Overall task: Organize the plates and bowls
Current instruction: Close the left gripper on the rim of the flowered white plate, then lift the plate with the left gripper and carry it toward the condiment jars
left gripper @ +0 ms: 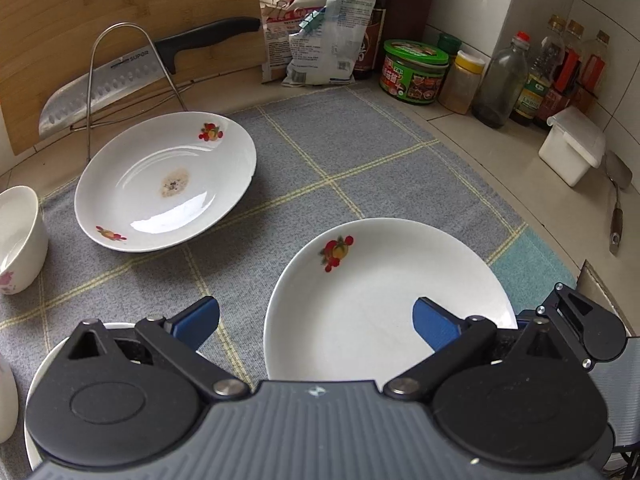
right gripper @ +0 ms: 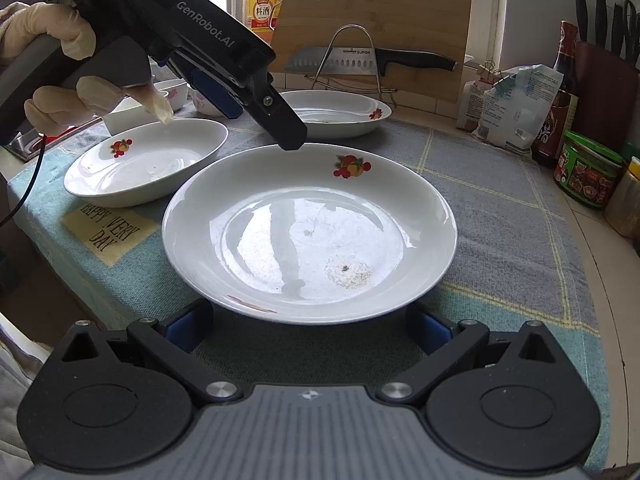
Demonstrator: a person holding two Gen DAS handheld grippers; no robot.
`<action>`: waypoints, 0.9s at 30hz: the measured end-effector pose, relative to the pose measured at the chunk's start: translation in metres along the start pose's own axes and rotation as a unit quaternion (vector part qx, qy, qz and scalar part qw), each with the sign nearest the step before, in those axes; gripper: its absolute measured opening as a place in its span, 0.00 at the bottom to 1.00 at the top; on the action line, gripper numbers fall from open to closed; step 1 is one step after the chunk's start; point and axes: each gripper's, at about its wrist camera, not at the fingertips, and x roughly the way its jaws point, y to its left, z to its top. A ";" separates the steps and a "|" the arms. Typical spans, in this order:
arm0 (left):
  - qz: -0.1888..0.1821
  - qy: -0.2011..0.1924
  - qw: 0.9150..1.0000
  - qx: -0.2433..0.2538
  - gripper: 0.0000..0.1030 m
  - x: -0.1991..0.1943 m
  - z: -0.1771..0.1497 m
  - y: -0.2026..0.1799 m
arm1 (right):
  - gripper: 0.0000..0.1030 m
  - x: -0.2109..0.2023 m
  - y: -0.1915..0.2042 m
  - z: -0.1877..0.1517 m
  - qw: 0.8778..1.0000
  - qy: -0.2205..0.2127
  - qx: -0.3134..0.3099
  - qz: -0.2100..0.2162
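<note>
Three white plates with fruit decals lie on the grey checked cloth. In the left wrist view, the near plate (left gripper: 384, 304) lies under my open left gripper (left gripper: 316, 320), the far plate (left gripper: 166, 180) has a brown stain, and a third plate's rim (left gripper: 38, 380) peeks out at lower left. A white bowl (left gripper: 18, 240) stands at the left edge. In the right wrist view, my open right gripper (right gripper: 310, 326) straddles the near rim of the middle plate (right gripper: 310, 232); the left gripper (right gripper: 240, 92) hovers above, between it and the left plate (right gripper: 146, 160). The far plate (right gripper: 336, 114) sits behind.
A metal rack (left gripper: 124, 72) holds a cleaver against a wooden board (left gripper: 100, 12). Bags, a green-lidded jar (left gripper: 414, 72), sauce bottles (left gripper: 552, 76) and a white box (left gripper: 570, 148) line the back right. Small bowls (right gripper: 176, 94) stand behind the left gripper. The cloth's front edge drops off at the left (right gripper: 48, 216).
</note>
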 end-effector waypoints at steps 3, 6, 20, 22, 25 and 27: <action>-0.009 0.011 1.000 0.015 0.99 0.010 0.006 0.001 | 1.00 0.000 0.001 -0.002 1.000 -0.004 0.000 -0.003; -0.018 0.021 0.999 0.038 0.99 0.020 0.011 0.000 | 1.00 -0.002 0.000 -0.004 1.000 -0.009 0.000 -0.007; -0.093 0.079 0.987 0.107 0.81 0.050 0.025 -0.003 | 1.00 0.001 -0.002 0.001 1.000 -0.002 0.005 -0.013; -0.099 0.087 0.985 0.111 0.78 0.053 0.027 -0.003 | 1.00 0.001 -0.003 0.001 1.000 -0.001 0.005 -0.013; -0.100 0.097 0.983 0.119 0.74 0.057 0.028 -0.003 | 1.00 0.002 -0.004 0.003 1.000 0.001 0.002 -0.010; -0.104 0.103 0.982 0.122 0.73 0.059 0.028 -0.002 | 1.00 0.003 -0.004 0.003 1.000 0.002 0.000 -0.009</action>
